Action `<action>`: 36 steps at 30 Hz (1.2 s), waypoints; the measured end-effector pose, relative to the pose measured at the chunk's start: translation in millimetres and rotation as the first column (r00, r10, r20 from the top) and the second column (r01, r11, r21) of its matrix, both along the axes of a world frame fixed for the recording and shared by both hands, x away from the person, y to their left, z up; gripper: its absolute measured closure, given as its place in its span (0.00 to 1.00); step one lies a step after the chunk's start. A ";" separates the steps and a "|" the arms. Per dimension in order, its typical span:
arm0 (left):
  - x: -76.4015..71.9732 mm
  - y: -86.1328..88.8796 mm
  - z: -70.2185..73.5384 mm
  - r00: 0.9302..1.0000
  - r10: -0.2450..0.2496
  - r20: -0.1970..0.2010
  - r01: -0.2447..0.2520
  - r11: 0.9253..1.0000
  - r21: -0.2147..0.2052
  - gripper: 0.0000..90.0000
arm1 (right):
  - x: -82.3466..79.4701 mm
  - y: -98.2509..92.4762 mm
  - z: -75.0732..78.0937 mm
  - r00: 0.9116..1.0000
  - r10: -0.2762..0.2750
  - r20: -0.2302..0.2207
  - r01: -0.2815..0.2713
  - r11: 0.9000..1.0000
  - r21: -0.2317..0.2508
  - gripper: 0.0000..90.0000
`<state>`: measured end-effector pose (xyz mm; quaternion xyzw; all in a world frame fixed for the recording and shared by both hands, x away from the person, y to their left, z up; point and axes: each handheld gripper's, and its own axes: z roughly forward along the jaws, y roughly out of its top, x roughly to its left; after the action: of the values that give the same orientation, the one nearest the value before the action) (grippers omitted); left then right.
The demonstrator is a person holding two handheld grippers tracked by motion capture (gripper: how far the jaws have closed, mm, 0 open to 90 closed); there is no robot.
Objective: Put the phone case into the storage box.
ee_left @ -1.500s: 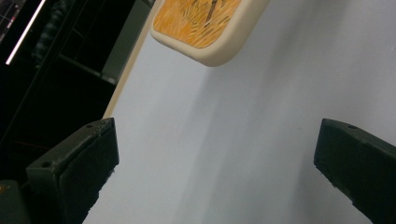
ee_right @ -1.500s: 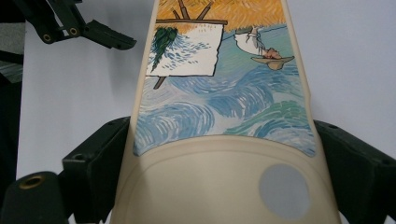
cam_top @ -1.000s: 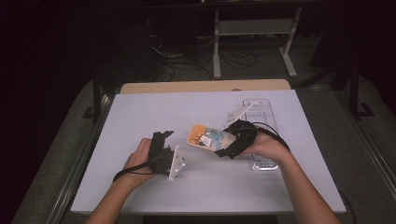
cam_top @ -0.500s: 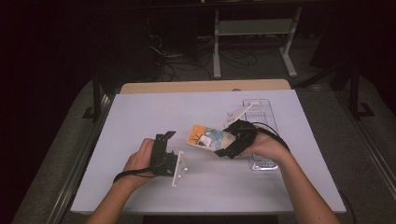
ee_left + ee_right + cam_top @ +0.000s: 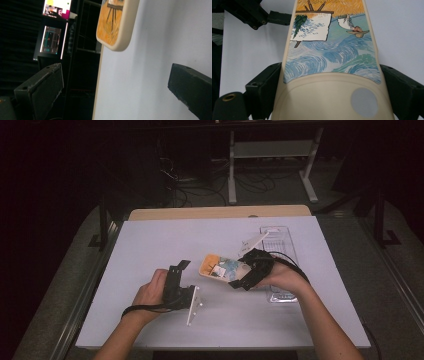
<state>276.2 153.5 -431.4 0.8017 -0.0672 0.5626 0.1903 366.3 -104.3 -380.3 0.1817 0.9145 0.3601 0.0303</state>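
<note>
A cream phone case printed with a painting of an easel and blue swirls lies slightly raised over the white table. My right gripper is shut on its near end. In the right gripper view the jaws press both long edges of the case. My left gripper stands open just left of the case, jaws pointing away from me with nothing between them. The left gripper view has the wide-open left gripper with the case's orange corner ahead of it.
A clear plastic tray lies on the table's right side, behind the right hand. Bare tabletop stretches along the left and the front. A wooden strip edges the far side, with dark floor, cables and a stand beyond.
The left hand has turned slightly and its grey plate has dropped toward the table's front. The right gripper and the case have stayed put.
</note>
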 end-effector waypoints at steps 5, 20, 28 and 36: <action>-2.4 -3.9 -1.1 0.999 -0.011 0.041 0.012 1.000 -0.005 0.00 | -0.8 3.8 -1.2 1.000 -0.003 -0.013 0.003 1.000 0.012 0.11; -5.7 -13.4 -3.9 0.994 -0.036 0.107 0.034 0.999 0.019 0.00 | -2.3 14.6 -0.8 1.000 0.005 -0.024 -0.004 0.999 0.038 0.11; -6.7 -18.1 -5.6 0.989 -0.047 0.140 0.043 0.999 0.031 0.00 | -3.1 20.9 -1.9 1.000 0.007 -0.012 -0.006 0.999 0.043 0.11; -8.4 -20.7 -7.3 0.984 -0.061 0.170 0.053 0.997 0.051 0.07 | -4.6 26.8 -2.5 1.000 0.008 -0.014 -0.008 0.999 0.044 0.11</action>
<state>267.8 132.8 -438.7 0.7524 -0.1192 0.6219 0.1816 361.8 -77.5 -382.8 0.1812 0.9073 0.3790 0.0182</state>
